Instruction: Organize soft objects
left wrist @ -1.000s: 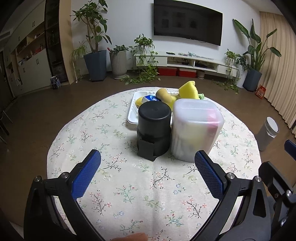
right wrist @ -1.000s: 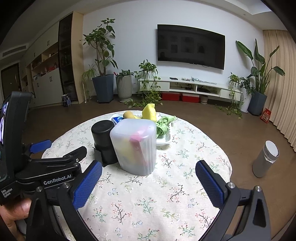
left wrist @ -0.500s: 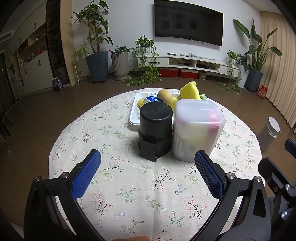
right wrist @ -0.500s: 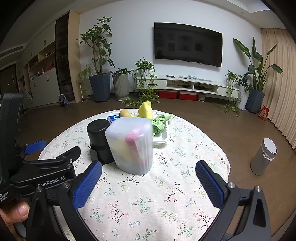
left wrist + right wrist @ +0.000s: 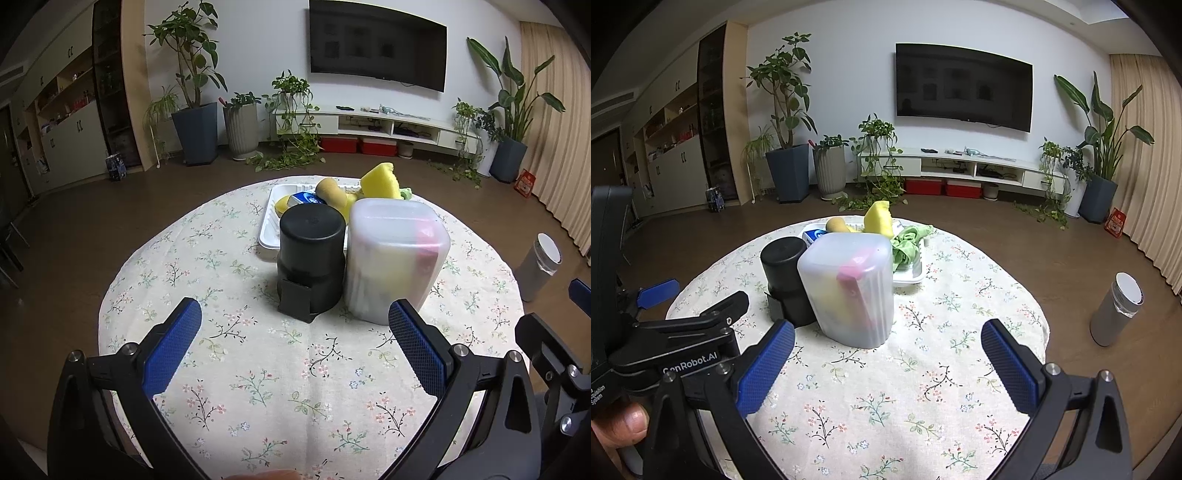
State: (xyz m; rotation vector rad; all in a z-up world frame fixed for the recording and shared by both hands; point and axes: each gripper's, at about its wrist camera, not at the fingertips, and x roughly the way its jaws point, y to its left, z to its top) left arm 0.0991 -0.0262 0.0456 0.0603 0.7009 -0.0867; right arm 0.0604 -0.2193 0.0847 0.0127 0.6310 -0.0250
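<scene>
Room: living room; wall TV (image 5: 964, 86), low white console (image 5: 964, 168), potted plants along the wall, curtain at right, brown floor.
Table: round, floral cloth (image 5: 258, 369); bare near the grippers.
Floor item: grey cylinder (image 5: 1117, 310) standing well apart from the table, right side.
Tray: white (image 5: 267, 230), far side of the table; holds yellow sponge (image 5: 380, 182), a tan rounded piece, a blue-white packet, green cloth (image 5: 908, 243).
Tub: frosted, lidded (image 5: 395, 258), upright, mid-table; yellow and pink shapes show dimly through the wall.
Black canister: (image 5: 312, 258) just left of the tub, touching or nearly so; cannot tell which.
Left gripper: (image 5: 295, 347) jaws wide apart, empty, short of the canister.
Right gripper: (image 5: 888, 363) jaws wide apart, empty, facing the tub.
Risk 1: reaching over the tall pair to the tray could topple the tub or canister.
Risk 2: soft pieces likely compress and slip from a shallow pinch.
Risk 3: grippers close side by side; may collide.
</scene>
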